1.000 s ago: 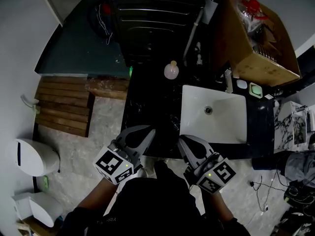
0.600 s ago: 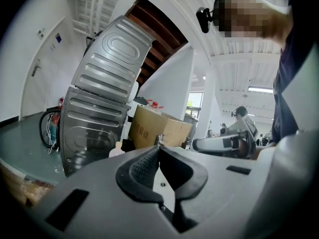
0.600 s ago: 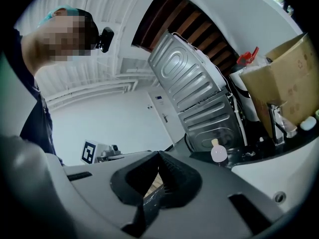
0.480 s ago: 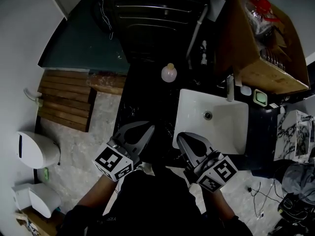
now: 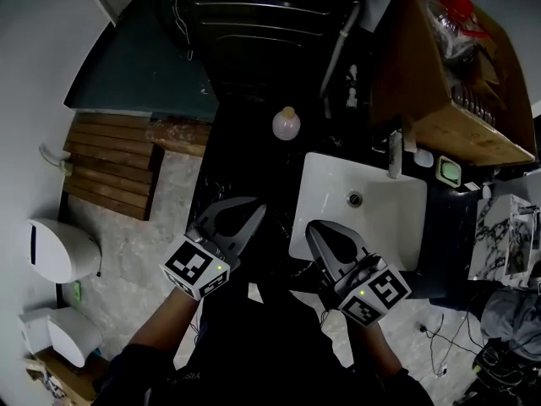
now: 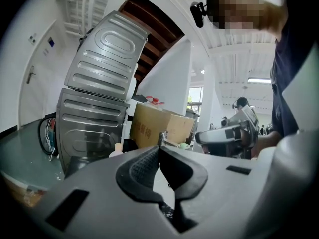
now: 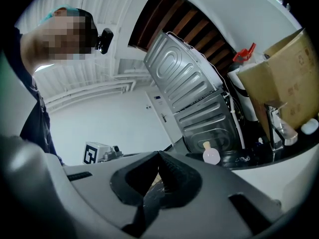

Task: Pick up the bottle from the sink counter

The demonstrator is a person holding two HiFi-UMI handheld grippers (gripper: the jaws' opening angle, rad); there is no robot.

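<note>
At the near edge of the sink counter [image 5: 241, 167], both claws are noted shut and empty: the left gripper [image 5: 255, 212] is held with its jaws pressed tip to tip and nothing between them, and the same is read for the right gripper [image 5: 312, 227], whose pads meet in its own view with no object caught. The bottle [image 5: 286, 124], small, round-bodied and pale pink with a cream cap, is found standing upright on the dark counter, well apart from both grippers and beyond them, just off the far left corner of the white basin [image 5: 389, 227]. The step in hand is judged to be the approach; no contact has been made. For the next move, one gripper would need to be opened wide enough for the round body, carried forward along the counter, set with a jaw on either side of the bottle, then closed and raised. Room is limited: the strip between the basin's left rim and the counter's left edge is narrow, and the grey appliance [image 5: 262, 24] rises close behind the bottle, so an overshoot could knock it over. The faucet [image 5: 395, 152] and cardboard box [image 5: 448, 83] lie well to the right, clear of the path. Space above the bottle is open.
</note>
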